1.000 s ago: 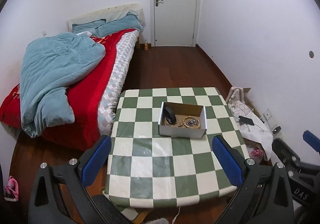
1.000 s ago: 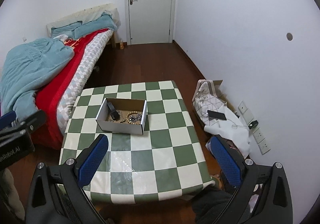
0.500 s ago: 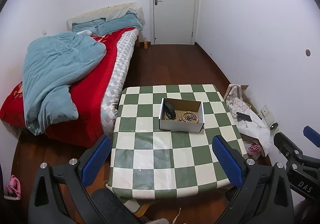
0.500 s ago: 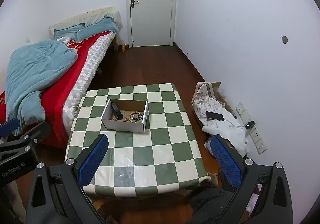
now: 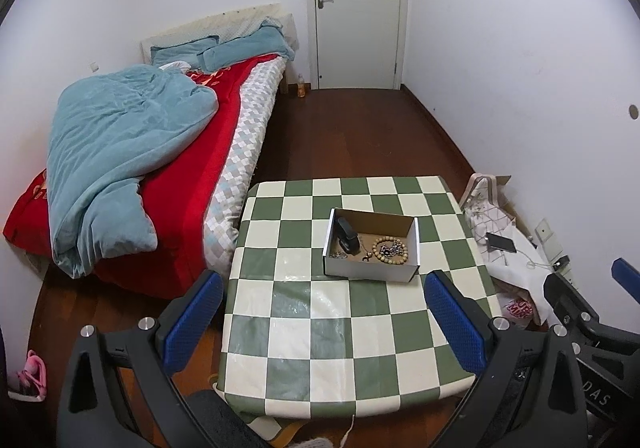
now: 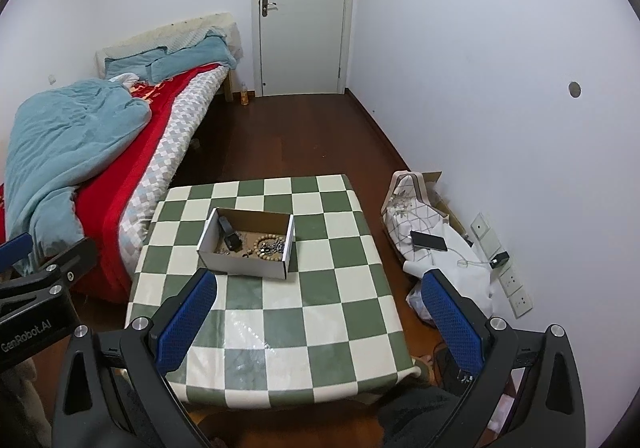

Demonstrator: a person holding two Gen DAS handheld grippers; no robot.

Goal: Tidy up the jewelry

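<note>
Cardboard box [image 5: 370, 248] sat mid-tabletop [image 5: 320, 312], holding bead bracelet [image 5: 390, 248] and loose jewelry. Left gripper [image 5: 324, 318] and right gripper [image 6: 320, 316] hovered near edge, jaws apart, empty. Beads looked light, floppy, slippery; pinch across strand.

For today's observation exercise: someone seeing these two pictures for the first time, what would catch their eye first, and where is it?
Probably the green and white checkered table, low in the middle, with an open white box of jewelry, including a bead bracelet, on its far half. Next, the red bed with its rumpled blue blanket along the left wall. Both grippers, left and right, hang open in the foreground.
</note>
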